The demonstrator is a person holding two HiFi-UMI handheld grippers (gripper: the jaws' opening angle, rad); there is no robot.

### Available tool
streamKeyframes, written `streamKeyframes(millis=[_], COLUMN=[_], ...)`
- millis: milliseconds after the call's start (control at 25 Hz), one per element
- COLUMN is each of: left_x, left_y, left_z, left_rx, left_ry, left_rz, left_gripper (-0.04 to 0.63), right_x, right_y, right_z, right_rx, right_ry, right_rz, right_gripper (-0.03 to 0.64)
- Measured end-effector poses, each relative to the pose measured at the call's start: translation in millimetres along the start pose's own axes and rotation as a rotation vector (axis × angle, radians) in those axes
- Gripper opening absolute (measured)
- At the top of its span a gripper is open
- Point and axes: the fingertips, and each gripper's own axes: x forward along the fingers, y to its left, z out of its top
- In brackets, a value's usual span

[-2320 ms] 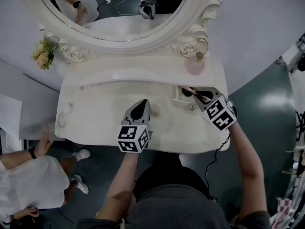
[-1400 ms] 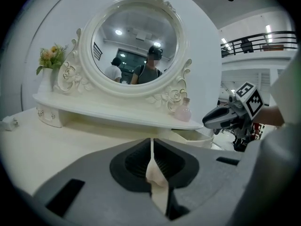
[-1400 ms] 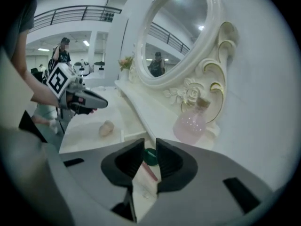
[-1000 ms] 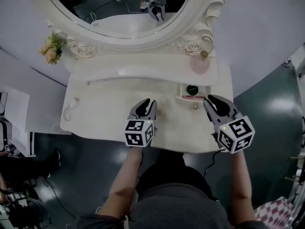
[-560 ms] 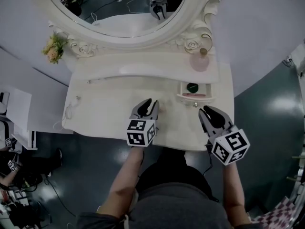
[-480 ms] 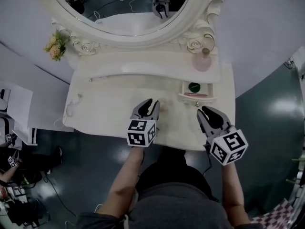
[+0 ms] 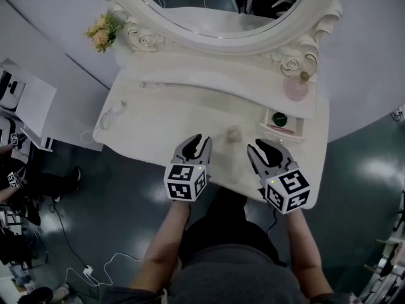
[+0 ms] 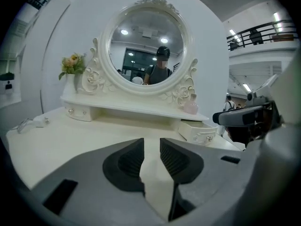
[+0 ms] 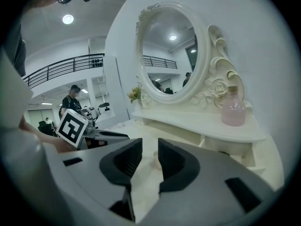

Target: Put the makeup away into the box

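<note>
A small beige puff [image 7: 233, 133] lies on the cream dressing table [image 7: 164, 116], between and just beyond my two grippers. In the right gripper view the puff [image 9: 154, 160] shows past the jaws, apart from them. My right gripper [image 7: 264, 148] hovers over the table's front edge; its jaws are opening with nothing between them. My left gripper [image 7: 197, 140] is beside it, slightly open and empty. The open drawer box [image 7: 297, 130] at the right holds a dark round case [image 7: 280, 118] and a pink stick [image 7: 282, 129].
A pink perfume bottle [image 7: 295, 87] stands on the shelf above the drawer. Flowers [image 7: 101, 30] sit at the left of the oval mirror [image 7: 221, 5]. A white cord [image 7: 112, 111] lies at the table's left end. The floor beyond holds white boxes [image 7: 25, 100] and cables.
My right gripper has drawn back from the drawer, leaving the pink stick inside, and swung left toward the puff with its jaws spreading. The left gripper shifted a little along the front edge.
</note>
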Motion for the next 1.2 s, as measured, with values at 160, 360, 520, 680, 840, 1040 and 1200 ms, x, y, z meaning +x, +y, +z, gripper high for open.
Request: streamKeyframes(millis=[160, 360, 520, 680, 840, 1040, 1200], left_x=[-22, -40, -49, -54, -57, -58, -57], left_y=[25, 50, 65, 78, 87, 97, 100], left_z=[-7, -15, -22, -27, -29, -36, -39], left_rx=[-0.039, -0.089, -0.124, -0.145, -0.165, -0.187, -0.202], left_ry=[-0.009, -0.022, -0.025, -0.025, -0.026, -0.021, -0.018], left_rz=[0.06, 0.12, 0.151, 0.167, 0.179, 0.185, 0.185], left_gripper=[0.094, 0.094, 0.094, 0.094, 0.094, 0.094, 0.094], right_x=[31, 63, 82, 99, 112, 121, 125], right_y=[15, 16, 10, 5, -1, -11, -20], right_z=[-6, -19, -29, -43, -59, -73, -78], right_rx=[-0.03, -0.084, -0.126, -0.14, -0.142, -0.153, -0.176], right_ry=[0.063, 0.157, 0.228, 0.303, 0.377, 0.439, 0.474], right_rz=[0.032, 0.011, -0.034, -0.07, -0.103, -0.164, -0.212], right_gripper=[0.132, 0.178, 0.213, 0.241, 0.252, 0.253, 0.235])
